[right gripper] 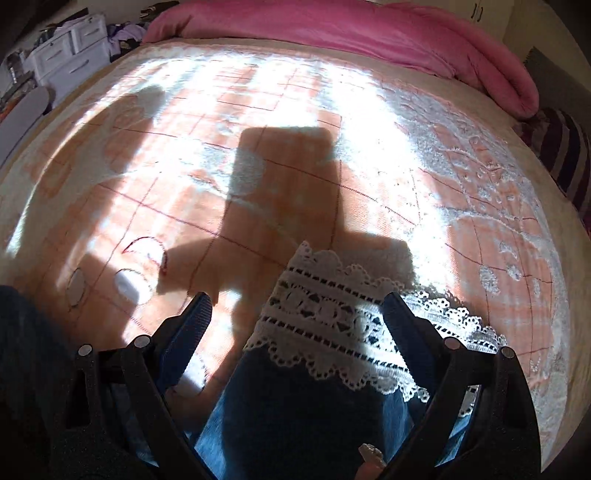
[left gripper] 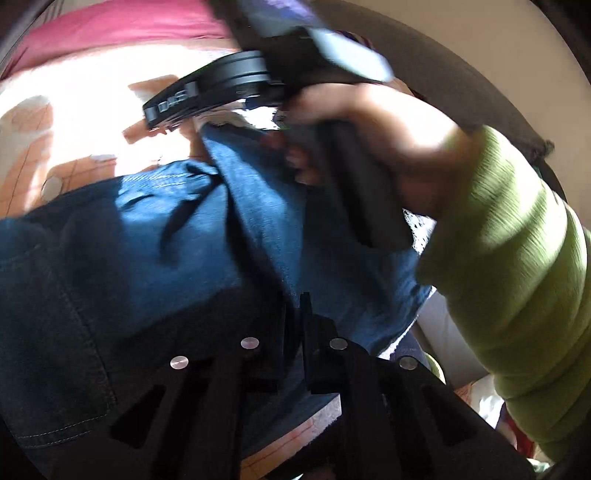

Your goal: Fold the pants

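Observation:
The blue denim pants lie bunched on the bed, filling the left wrist view. My left gripper is shut on a fold of the denim. In the right wrist view a pant leg with a white lace hem lies on the bedspread between the fingers of my right gripper, which is open with jaws wide on either side of the leg. The right gripper's black body and the hand holding it show over the pants in the left wrist view.
The bed has an orange and white patterned bedspread lit by strong sun, with the gripper's shadow on it. A pink duvet is rolled along the far edge. White drawers stand at the far left. A green sleeve shows at right.

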`<state>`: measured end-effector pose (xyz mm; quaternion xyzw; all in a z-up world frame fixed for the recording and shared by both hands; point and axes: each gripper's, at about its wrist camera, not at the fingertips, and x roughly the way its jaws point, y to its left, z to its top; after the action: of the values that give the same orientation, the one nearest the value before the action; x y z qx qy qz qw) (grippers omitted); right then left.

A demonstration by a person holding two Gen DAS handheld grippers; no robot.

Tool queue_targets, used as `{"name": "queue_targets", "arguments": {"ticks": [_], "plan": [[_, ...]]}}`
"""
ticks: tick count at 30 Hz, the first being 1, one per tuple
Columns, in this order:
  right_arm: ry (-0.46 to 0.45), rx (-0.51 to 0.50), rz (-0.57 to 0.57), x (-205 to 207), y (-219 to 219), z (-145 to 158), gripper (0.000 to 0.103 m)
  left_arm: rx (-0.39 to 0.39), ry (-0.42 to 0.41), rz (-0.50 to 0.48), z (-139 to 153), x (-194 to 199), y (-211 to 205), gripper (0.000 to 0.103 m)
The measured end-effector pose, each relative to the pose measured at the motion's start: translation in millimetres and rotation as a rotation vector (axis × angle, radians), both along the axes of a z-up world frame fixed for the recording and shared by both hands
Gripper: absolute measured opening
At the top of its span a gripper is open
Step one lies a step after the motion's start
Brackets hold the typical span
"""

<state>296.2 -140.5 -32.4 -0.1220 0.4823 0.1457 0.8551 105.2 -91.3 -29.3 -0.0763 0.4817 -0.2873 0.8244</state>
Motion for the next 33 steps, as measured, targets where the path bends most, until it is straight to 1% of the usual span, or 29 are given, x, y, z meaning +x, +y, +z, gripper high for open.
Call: {"name": "queue_targets", "arguments": {"ticks": [1,2,3,4,5,8,11,13,15,17,18,20,21,22,23,24,29,32,33], "plan": [[-0.001,-0.001,-0.015,4.3,-4.4,-2.9,0.077,-0.001,-0.005,-0.009,0.9,-0.4,-1.7,0.007],[-0.003,-0.003,-0.030,7.0,-9.6,-4.3,0.055,0.003,-0.010,-0.011,1.3,-0.4,-2.1,0.007],[-0.001,0.009,-0.031,9.0,-15.4,-4.2,0.038,0.009,-0.016,-0.007,1.5,-0.1,-1.5,0.007],[-0.006,0.035,-0.027,8.5,-22.5,-1.6,0.028,0.015,-0.020,-0.003,1.4,0.6,-0.5,0.007],[-0.015,0.054,-0.026,6.3,-28.8,2.9,0.009,0.025,-0.026,0.004,1.7,1.0,0.3,0.007],[-0.057,0.145,-0.050,-7.4,-55.9,24.1,0.007,0.031,-0.031,0.025,2.8,2.2,5.7,0.007],[-0.092,0.243,-0.088,-27.0,-92.7,46.9,0.007,0.072,-0.065,0.032,6.5,-0.3,8.4,0.007],[-0.103,0.302,-0.113,-41.3,-117.7,57.9,0.007,0.085,-0.087,0.031,9.6,-3.3,10.3,0.008],[-0.115,0.349,-0.141,-58.8,-142.8,66.8,0.007,0.091,-0.100,0.034,13.1,-7.9,7.7,0.016],[-0.125,0.397,-0.166,-79.9,-168.2,73.3,0.007,0.089,-0.111,0.032,14.1,-6.9,5.8,0.021],[-0.128,0.411,-0.176,-88.2,-177.4,74.5,0.007,0.090,-0.117,0.029,11.6,-4.5,3.9,0.021],[-0.131,0.445,-0.208,-109.6,-198.3,75.2,0.007,0.091,-0.133,0.015,9.6,-6.2,2.0,0.021],[-0.131,0.466,-0.223,-119.2,-206.9,74.0,0.007,0.107,-0.149,0.003,10.2,-8.1,-0.2,0.020],[-0.131,0.484,-0.236,-129.6,-214.9,72.3,0.007,0.128,-0.166,-0.001,18.5,-17.5,0.9,0.020],[-0.126,0.505,-0.250,-138.8,-221.9,70.5,0.007,0.147,-0.180,-0.009,16.8,-19.1,-3.0,0.007],[-0.121,0.530,-0.258,-147.2,-228.6,67.9,0.007,0.148,-0.193,-0.032,19.6,-23.8,-4.4,0.002],[-0.096,0.606,-0.305,-201.7,-249.8,51.9,0.008,0.151,-0.211,-0.089,28.6,-41.0,2.4,0.002],[-0.054,0.604,-0.331,-229.3,-252.4,32.1,0.014,0.155,-0.226,-0.106,31.6,-50.1,5.7,0.002],[-0.036,0.603,-0.334,-234.1,-251.8,24.6,0.014,0.164,-0.231,-0.112,31.1,-51.4,5.5,0.002]]}}
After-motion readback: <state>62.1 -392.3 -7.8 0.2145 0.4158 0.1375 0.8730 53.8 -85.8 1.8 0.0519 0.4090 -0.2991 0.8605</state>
